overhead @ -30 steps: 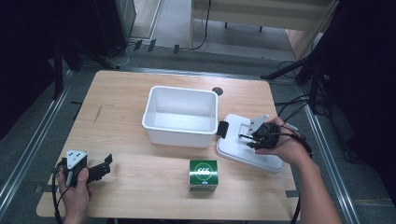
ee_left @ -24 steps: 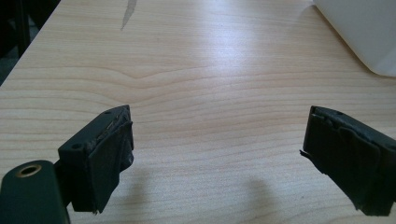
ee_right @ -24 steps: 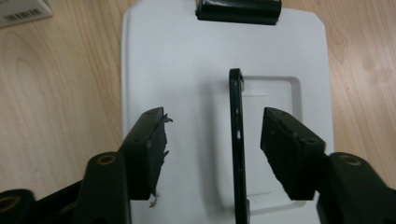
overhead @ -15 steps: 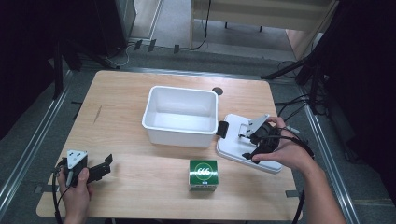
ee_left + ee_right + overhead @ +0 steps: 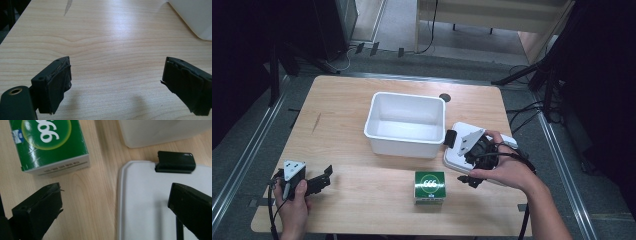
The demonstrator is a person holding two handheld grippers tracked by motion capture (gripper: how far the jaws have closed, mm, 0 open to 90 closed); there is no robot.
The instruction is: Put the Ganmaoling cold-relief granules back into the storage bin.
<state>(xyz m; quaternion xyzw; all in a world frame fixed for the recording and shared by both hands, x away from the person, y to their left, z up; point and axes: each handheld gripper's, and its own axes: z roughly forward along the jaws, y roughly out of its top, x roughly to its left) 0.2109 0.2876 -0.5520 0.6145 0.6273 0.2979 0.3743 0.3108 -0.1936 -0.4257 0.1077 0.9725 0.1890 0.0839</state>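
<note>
A white lid (image 5: 467,129) lies flat on the table to the right of a white tub (image 5: 404,125). My right gripper (image 5: 462,160) hovers over the lid's left edge, open; its jaws have just been opening, and no pad presses on anything. In the right gripper view the lid (image 5: 150,195), with a black clip (image 5: 175,161) on its rim, lies under the gap of the right gripper (image 5: 115,212). A green box (image 5: 429,186) stands just left of that gripper. My left gripper (image 5: 324,179) rests open at the front left, over bare wood (image 5: 115,87).
The wooden table (image 5: 342,115) has free room on its left half. The tub's corner (image 5: 192,15) shows far ahead of the left gripper. The tub is empty. Cables and stands (image 5: 532,75) sit on the floor beyond the table's right side.
My right gripper has shifted left along the lid toward the green box and its jaws have spread wide. The left gripper has not moved.
</note>
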